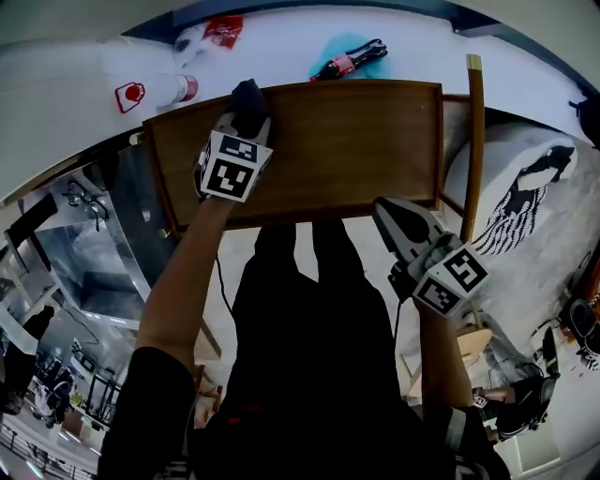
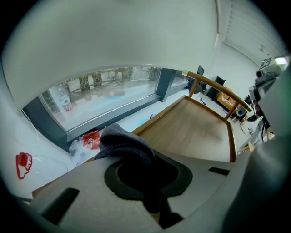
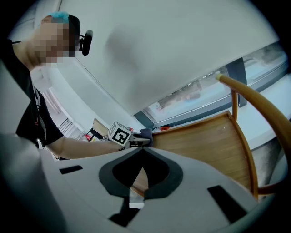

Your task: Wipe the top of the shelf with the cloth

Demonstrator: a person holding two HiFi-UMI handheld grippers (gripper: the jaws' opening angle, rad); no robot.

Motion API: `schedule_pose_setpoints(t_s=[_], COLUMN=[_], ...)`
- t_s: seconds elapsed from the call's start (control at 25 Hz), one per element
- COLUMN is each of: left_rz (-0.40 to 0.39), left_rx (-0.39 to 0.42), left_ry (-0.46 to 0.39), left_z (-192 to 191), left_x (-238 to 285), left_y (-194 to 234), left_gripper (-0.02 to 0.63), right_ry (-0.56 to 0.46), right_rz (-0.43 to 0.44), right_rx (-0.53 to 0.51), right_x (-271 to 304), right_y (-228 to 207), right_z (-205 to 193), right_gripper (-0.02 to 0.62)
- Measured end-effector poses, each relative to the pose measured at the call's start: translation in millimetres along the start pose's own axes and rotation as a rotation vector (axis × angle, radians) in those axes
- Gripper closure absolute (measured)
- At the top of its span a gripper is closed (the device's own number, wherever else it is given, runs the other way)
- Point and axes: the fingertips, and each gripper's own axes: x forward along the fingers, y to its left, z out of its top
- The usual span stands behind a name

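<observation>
My left gripper is clamped on the dark grey cloth at the far left edge of the wooden shelf top. Its own view shows the cloth bunched between the jaws, which the marker cube partly hides in the head view. My right gripper, jaws together on nothing, hangs at the shelf's near right edge beside a wooden rail, and a cola bottle and red wrapper lie on the white sill beyond.

A cola bottle and red wrapper lie on the white ledge.
</observation>
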Motion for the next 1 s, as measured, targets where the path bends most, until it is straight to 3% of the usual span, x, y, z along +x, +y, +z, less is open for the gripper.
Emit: schedule_pose_setpoints(t_s=[1.0], left_rz=[-0.168], left_rx=[0.21], left_ry=[-0.001], left_z=[92], left_x=[79], left_y=[-132], left_gripper=[0.557], right_ry=[-0.168], right_rz=[-0.089], right_rx=[0.118], right_x=[-85], right_y=[-65], right_z=[0], right_gripper=[0.591])
